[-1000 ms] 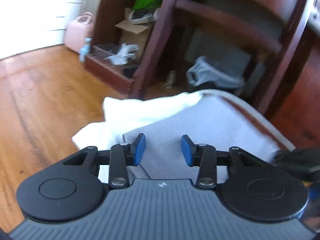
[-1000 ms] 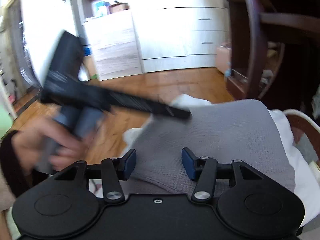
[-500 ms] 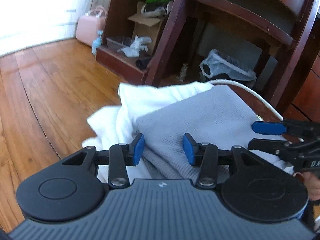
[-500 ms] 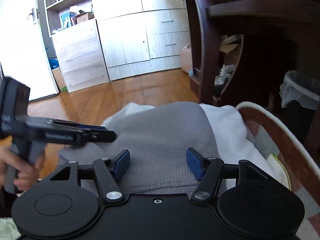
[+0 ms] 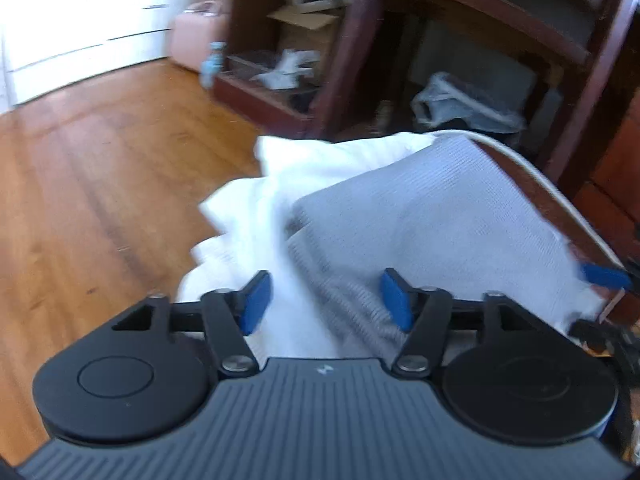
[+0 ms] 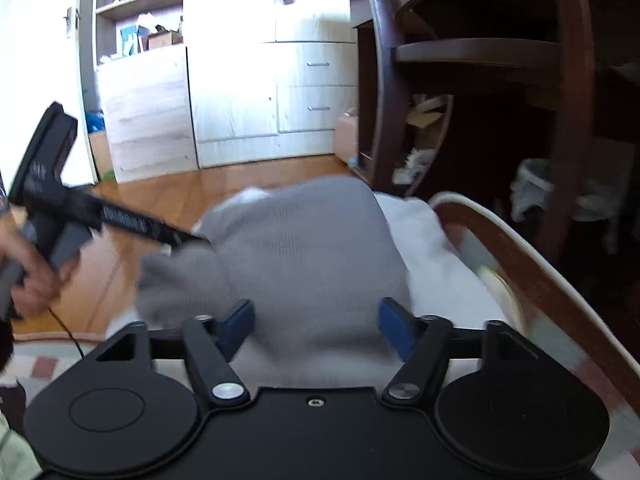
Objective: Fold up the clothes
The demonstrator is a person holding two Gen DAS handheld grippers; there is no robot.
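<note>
A grey knit garment lies folded on a white cloth over the corner of a table. My left gripper hovers open over the grey garment's near edge, with white and grey fabric under the gap. In the right wrist view the left gripper comes in from the left, held by a hand, its tips at the left edge of the grey garment. My right gripper is open just above the garment's near side, holding nothing. One of its blue fingertips shows at the right.
The table's white-edged rim curves along the right. A dark wooden chair stands just beyond the table. Wood floor lies to the left, with white drawers behind and a cluttered low shelf.
The left gripper's jaws have spread a little wider and its tips have reached the grey garment's left edge. The right gripper has drawn back towards the right of the left wrist view.
</note>
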